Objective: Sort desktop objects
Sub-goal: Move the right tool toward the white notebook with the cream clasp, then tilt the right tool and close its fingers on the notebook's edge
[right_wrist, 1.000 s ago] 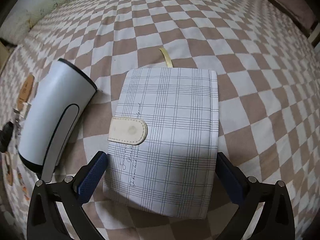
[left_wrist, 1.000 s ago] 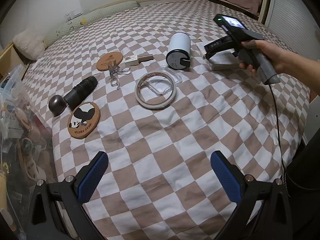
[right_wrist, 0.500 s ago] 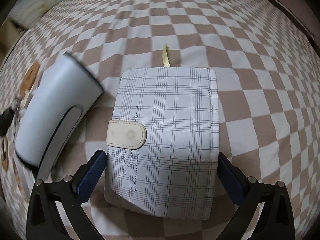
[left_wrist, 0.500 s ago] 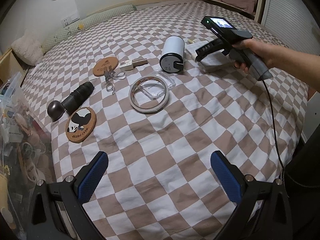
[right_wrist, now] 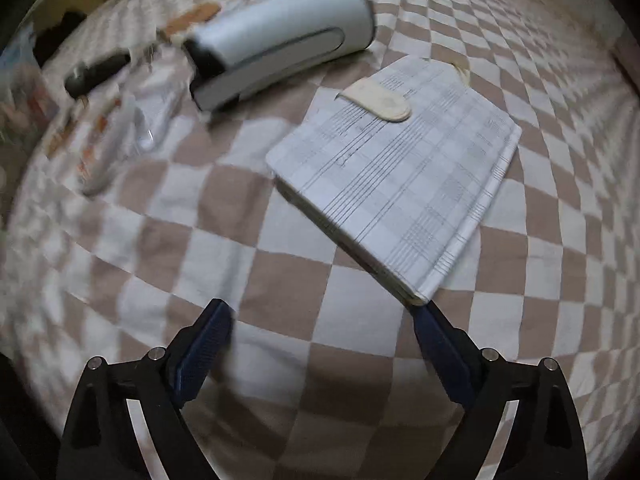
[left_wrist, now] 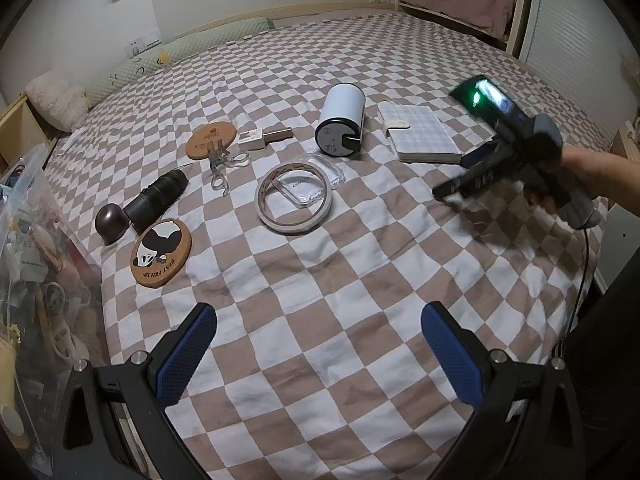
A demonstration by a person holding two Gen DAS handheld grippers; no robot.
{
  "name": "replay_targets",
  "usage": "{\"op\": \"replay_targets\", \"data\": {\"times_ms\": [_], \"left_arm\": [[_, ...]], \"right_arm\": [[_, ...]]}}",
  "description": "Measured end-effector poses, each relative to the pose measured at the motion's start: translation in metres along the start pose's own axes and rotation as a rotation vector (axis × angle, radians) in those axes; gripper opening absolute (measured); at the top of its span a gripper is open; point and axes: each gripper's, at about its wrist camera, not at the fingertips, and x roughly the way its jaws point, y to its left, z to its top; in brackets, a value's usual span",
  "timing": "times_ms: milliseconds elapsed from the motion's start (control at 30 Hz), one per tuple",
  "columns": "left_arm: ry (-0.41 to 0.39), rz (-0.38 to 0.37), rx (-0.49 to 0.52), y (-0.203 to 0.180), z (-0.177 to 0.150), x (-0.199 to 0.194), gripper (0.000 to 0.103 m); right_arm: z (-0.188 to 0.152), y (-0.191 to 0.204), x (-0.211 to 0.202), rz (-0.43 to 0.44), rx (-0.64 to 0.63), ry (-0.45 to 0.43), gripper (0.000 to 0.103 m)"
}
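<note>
The right claw [right_wrist: 320, 344] hangs over the bed [right_wrist: 360, 340], its jaws closing with nothing between them. The checked notebook [right_wrist: 400, 184] lies just beside the white cylinder [right_wrist: 280, 36]. The left claw [left_wrist: 320, 352] stands apart and empty.

Dim indoor light, soft shadows, fisheye-bent dark corners, right wrist view motion-blurred

This is a bedroom in a home — a big bed [left_wrist: 320, 280] with a brown-and-white checked sheet, a long green pillow [left_wrist: 180, 52], a headboard [left_wrist: 260, 0] and wall sockets [left_wrist: 142, 44] behind it.
</note>
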Motion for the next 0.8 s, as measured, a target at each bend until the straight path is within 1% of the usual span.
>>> {"op": "replay_targets", "data": {"times_ms": [100, 167, 300, 433, 500, 533, 567, 600, 667, 733, 800], "left_arm": [[-0.024, 0.010, 0.015, -0.003, 0.000, -0.005, 0.102], [-0.036, 0.016, 0.020, -0.003, 0.001, -0.006, 0.102], [-0.034, 0.003, 0.003, 0.000, 0.005, 0.001, 0.102], [-0.028, -0.001, -0.010, 0.001, 0.008, 0.008, 0.102], [-0.024, 0.007, -0.007, 0.001, 0.008, 0.011, 0.102], [-0.021, 0.012, -0.004, 0.001, 0.007, 0.014, 0.102], [-0.015, 0.017, -0.001, 0.001, 0.007, 0.017, 0.102], [-0.008, 0.020, 0.001, 0.001, 0.007, 0.019, 0.102], [0.006, 0.021, 0.002, 0.002, 0.007, 0.025, 0.102], [0.015, 0.016, 0.000, 0.003, 0.008, 0.028, 0.102], [0.016, 0.010, -0.001, 0.004, 0.010, 0.030, 0.102]], "right_arm": [[0.011, -0.026, -0.018, 0.034, 0.124, -0.032, 0.094], [0.016, -0.043, -0.033, 0.035, 0.196, -0.078, 0.094], [0.067, -0.073, -0.036, 0.037, 0.302, -0.174, 0.094], [0.117, -0.095, -0.022, 0.058, 0.348, -0.219, 0.093], [0.139, -0.104, -0.009, 0.074, 0.355, -0.215, 0.078], [0.147, -0.107, 0.000, 0.070, 0.349, -0.197, 0.064], [0.154, -0.108, 0.009, 0.061, 0.342, -0.179, 0.053], [0.159, -0.108, 0.018, 0.049, 0.333, -0.162, 0.049], [0.160, -0.112, 0.026, 0.067, 0.337, -0.171, 0.046], [0.155, -0.117, 0.027, 0.110, 0.365, -0.169, 0.043], [0.144, -0.113, 0.029, 0.184, 0.370, -0.117, 0.043]]}}
